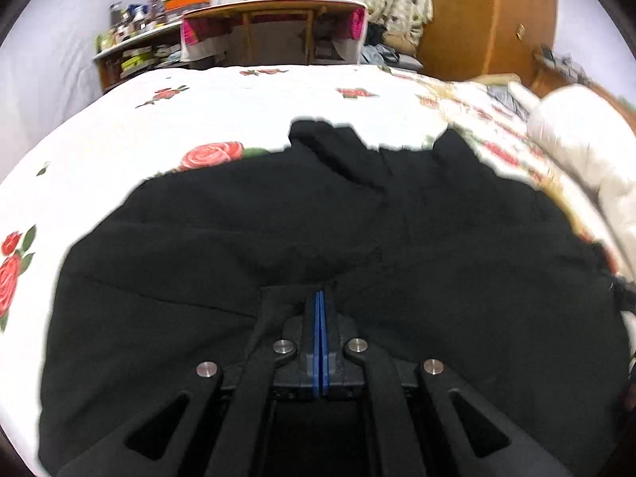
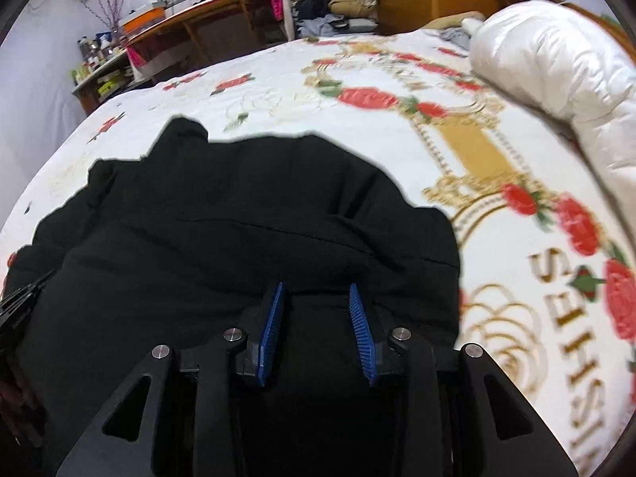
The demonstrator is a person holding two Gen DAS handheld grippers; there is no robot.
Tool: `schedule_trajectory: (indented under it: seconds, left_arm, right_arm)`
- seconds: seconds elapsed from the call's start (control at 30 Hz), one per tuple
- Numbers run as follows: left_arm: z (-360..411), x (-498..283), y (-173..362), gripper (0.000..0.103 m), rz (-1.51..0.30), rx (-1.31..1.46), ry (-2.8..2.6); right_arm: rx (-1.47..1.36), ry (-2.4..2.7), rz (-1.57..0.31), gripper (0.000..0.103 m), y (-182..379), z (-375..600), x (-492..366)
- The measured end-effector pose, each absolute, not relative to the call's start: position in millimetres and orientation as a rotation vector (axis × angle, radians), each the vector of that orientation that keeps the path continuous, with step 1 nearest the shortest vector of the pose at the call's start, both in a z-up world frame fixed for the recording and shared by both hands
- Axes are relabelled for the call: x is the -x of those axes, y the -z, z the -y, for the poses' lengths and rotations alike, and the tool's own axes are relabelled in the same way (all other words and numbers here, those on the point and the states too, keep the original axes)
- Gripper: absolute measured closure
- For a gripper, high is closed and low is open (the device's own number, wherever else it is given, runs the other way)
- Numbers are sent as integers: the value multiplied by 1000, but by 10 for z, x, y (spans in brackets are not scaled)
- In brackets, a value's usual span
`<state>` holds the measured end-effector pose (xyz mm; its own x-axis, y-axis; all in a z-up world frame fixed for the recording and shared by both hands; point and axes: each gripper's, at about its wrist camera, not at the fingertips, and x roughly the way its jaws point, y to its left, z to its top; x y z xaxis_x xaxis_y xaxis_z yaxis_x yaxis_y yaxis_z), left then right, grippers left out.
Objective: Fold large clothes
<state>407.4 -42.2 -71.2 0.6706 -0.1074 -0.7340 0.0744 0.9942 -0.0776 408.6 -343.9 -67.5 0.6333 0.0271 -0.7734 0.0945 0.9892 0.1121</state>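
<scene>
A large black garment (image 1: 278,218) lies spread on a bed with a white rose-print cover (image 1: 238,95). It also fills the lower left of the right wrist view (image 2: 238,214). My left gripper (image 1: 321,298) has its blue pads pressed together right at a fold of the black cloth; whether cloth is pinched between them I cannot tell. My right gripper (image 2: 316,290) is open, its blue pads (image 2: 359,310) apart just above the garment's near edge, with nothing between them. The left gripper's black frame (image 2: 16,302) shows at the left edge of the right wrist view.
A white puffy duvet (image 2: 556,63) lies at the bed's right side. Behind the bed stand a wooden desk (image 1: 274,28), cluttered shelves (image 1: 135,39), a wooden wardrobe (image 1: 485,16) and a pile of clothes (image 2: 326,16). The bed cover (image 2: 477,151) lies bare right of the garment.
</scene>
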Motion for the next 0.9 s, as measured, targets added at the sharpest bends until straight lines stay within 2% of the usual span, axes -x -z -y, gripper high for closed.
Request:
schedule_trajectory:
  seconds: [0.13, 0.23, 0.43, 0.63, 0.73, 0.9]
  left_arm:
    - [451, -3704, 270, 100, -718, 97, 162]
    - [652, -3569, 210, 100, -704, 96, 239]
    - [999, -3678, 790, 100, -822, -38, 266]
    - [1017, -3784, 908, 100, -834, -57, 252]
    - [988, -3711, 729, 100, -842, -82, 225]
    - [367, -3319, 281, 100, -702, -98, 78]
  right_arm:
    - [-178, -49, -797, 69, 350, 3214, -3737]
    - [-138, -120, -786, 69, 361, 2923, -3553]
    - [-142, -142, -892, 69, 861, 2876, -3680]
    - [-95, -134, -871, 69, 963, 2867, -3706]
    - [-74, -127, -881, 69, 845, 2869, -3652]
    - [-76, -77, -804, 67, 458, 3047, -3322]
